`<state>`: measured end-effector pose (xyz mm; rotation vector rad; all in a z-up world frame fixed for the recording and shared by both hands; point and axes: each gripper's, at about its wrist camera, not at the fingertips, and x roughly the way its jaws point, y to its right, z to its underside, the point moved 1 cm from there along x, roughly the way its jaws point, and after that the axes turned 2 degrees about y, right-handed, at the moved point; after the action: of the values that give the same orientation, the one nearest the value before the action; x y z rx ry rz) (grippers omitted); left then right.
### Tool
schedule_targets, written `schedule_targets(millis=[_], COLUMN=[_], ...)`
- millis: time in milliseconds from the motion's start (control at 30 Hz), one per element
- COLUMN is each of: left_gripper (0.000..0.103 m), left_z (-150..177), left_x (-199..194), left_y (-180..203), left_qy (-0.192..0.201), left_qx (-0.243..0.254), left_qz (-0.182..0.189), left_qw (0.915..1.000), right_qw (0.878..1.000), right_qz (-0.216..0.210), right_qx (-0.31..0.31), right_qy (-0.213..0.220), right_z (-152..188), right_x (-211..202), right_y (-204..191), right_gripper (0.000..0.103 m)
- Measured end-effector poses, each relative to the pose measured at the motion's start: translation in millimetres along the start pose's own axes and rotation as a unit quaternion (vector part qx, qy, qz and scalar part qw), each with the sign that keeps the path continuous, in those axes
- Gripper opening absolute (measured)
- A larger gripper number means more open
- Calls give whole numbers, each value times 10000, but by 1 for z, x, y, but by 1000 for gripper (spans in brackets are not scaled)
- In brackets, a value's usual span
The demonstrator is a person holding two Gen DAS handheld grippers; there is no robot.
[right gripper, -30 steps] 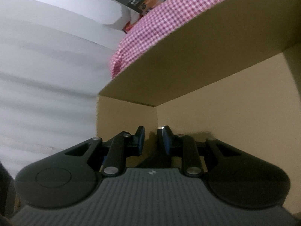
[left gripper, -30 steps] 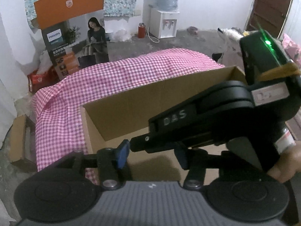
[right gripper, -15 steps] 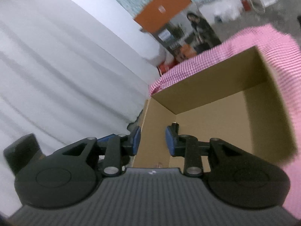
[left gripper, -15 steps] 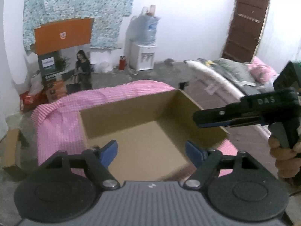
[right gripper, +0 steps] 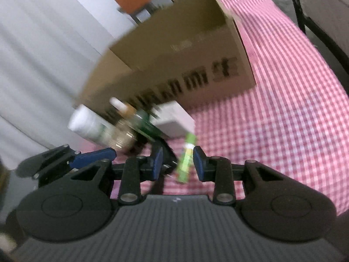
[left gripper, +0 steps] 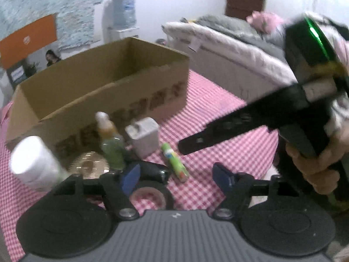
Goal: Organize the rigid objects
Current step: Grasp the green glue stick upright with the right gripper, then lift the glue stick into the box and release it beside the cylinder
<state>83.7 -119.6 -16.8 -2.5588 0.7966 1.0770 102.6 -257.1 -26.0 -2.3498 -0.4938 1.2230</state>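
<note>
Left wrist view: both grippers have swung out of the empty cardboard box (left gripper: 102,80) to the objects at its 6 o'clock; left gripper (left gripper: 174,178), jaws just narrowed, and right gripper (right gripper: 177,163) both gape empty, green tube (right gripper: 185,166) between the right's jaws, so picking begins.

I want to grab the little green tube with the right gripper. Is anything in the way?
Nothing visible blocks it. The right gripper is open and empty, and the green tube lies on the checkered cloth just beyond its fingertips. The white box stands further back.
</note>
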Motion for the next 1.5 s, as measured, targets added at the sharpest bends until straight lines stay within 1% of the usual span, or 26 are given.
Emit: schedule_targets(millis=[67,133,233,333,400,467,533,600,733,833,933,1033,1167,1367,1500], left_gripper=[64,52,43,39,39,39,39,39,44,44,44,44,44,38,37], left_z=[3,5,7,8,8,9,9,8,6,4,2,1,2,2,1], left_x=[13,24,33,38,39,39,41,42,49,56,64,68,71,71,70], left_y=[7,9,8,10,11,11,12,14,20,23,26,30,32,33,30], left_qy=[-68,-137,-182,-188,-178,-179,-191,-211,-310,-379,-473,-468,-440,-375,-407], left_qx=[64,39,-9,-7,24,37,36,47,37,23,31,82,86,86,-7], left_qz=[-31,-26,32,62,63,90,128,162,234,249,213,130,89,19,61], left_qw=[10000,9999,9998,9998,9998,9998,9997,9996,9992,9990,9986,9988,9990,9993,9992], right_qw=[9999,9996,9984,9969,9968,9962,9968,9979,9992,9992,9983,9973,9970,9978,9974], right_qz=[56,127,272,395,372,435,432,404,317,207,61,-68,-168,-236,-275], right_qx=[-90,-221,-476,-610,-599,-667,-588,-413,-1,281,541,706,716,582,643], right_qy=[-85,-102,-126,-289,-369,-355,-333,-303,-225,-193,-186,-193,-222,-221,-187], right_z=[0,-2,-8,-9,-9,-9,-7,-4,3,10,16,19,19,19,19], right_x=[15,26,40,51,58,58,53,46,29,22,19,18,16,16,15], right_y=[4,2,-7,-8,-8,-8,-6,0,15,25,32,38,41,40,41], right_gripper=[29,28,26,21,15,15,14,14,14,14,14,14,14,14,14])
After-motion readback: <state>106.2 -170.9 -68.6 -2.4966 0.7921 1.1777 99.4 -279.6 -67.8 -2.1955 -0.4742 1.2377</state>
